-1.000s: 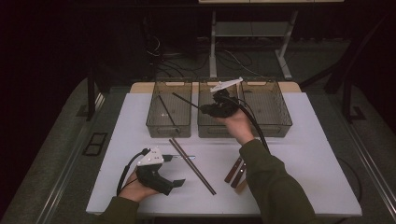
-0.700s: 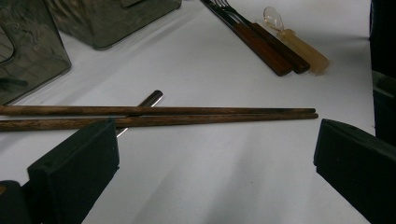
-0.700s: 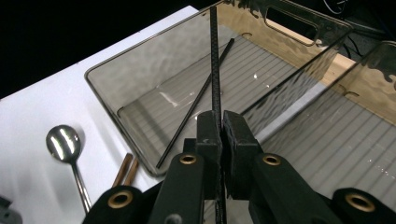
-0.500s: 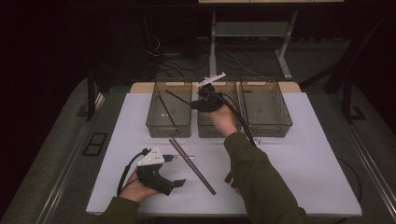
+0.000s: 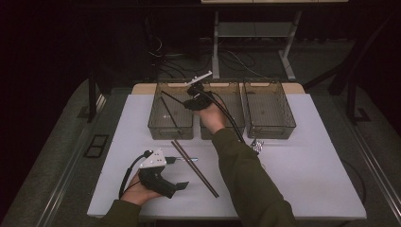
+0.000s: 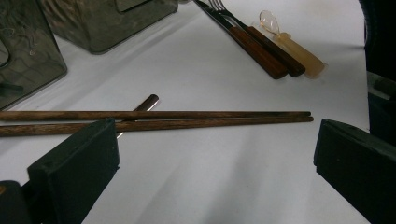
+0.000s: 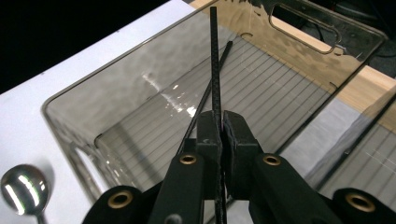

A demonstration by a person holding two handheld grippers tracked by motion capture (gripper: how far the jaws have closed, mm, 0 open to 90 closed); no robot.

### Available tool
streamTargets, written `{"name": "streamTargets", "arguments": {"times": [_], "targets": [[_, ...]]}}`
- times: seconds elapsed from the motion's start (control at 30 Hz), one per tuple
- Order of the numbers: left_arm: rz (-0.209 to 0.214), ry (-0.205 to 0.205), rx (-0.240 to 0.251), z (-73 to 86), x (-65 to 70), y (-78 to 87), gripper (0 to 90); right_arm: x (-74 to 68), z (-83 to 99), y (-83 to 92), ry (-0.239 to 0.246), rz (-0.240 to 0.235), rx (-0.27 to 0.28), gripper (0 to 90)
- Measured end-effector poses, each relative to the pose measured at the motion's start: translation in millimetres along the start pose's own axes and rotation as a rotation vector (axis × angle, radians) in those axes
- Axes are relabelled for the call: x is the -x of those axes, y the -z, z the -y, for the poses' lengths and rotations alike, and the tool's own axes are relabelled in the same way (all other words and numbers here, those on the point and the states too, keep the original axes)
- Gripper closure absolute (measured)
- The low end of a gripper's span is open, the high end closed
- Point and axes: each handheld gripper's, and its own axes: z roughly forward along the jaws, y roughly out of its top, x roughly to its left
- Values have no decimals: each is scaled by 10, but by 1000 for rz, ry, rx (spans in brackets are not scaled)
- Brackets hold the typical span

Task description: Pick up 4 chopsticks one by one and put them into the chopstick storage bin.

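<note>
A: Sorting cutlery into the bins, by the look of it. The right claw (image 7: 219, 128) is clamped tight on a black chopstick (image 7: 215, 60), held above the left bin (image 5: 156, 124), where a second black chopstick (image 7: 205, 102) already lies on the ribbed floor.

B: So one of that pair is in, and the one in hand is not yet released?

A: That's my reading. The left claw (image 6: 210, 154) rests on the desk (image 5: 307, 165) with its jaws wide apart and nothing between them, just short of the two brown wooden chopsticks (image 6: 187, 119).

B: What's left?

A: Those wooden chopsticks, a metal spoon (image 7: 21, 186) near the bin, plus the wood-handled knife and fork (image 6: 261, 46) and a pale-handled spoon (image 6: 294, 49). Most of the job remains, I'd judge.
</note>
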Motion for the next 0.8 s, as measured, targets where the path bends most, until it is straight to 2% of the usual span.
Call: {"name": "streamTargets", "arguments": {"times": [0.27, 0.47, 0.6, 0.8], "targets": [[6, 3, 4, -3, 7, 3, 0, -55, -92, -232, -25, 18, -21, 855], [9, 5, 5, 1, 6, 18, 0, -89, -111, -363, -42, 0, -36, 849], [8, 5, 6, 1, 3, 21, 0, -87, -99, -352, -43, -13, -44, 756], [6, 3, 6, -1, -2, 21, 0, -28, -67, -231, -47, -39, -39, 666]]}}
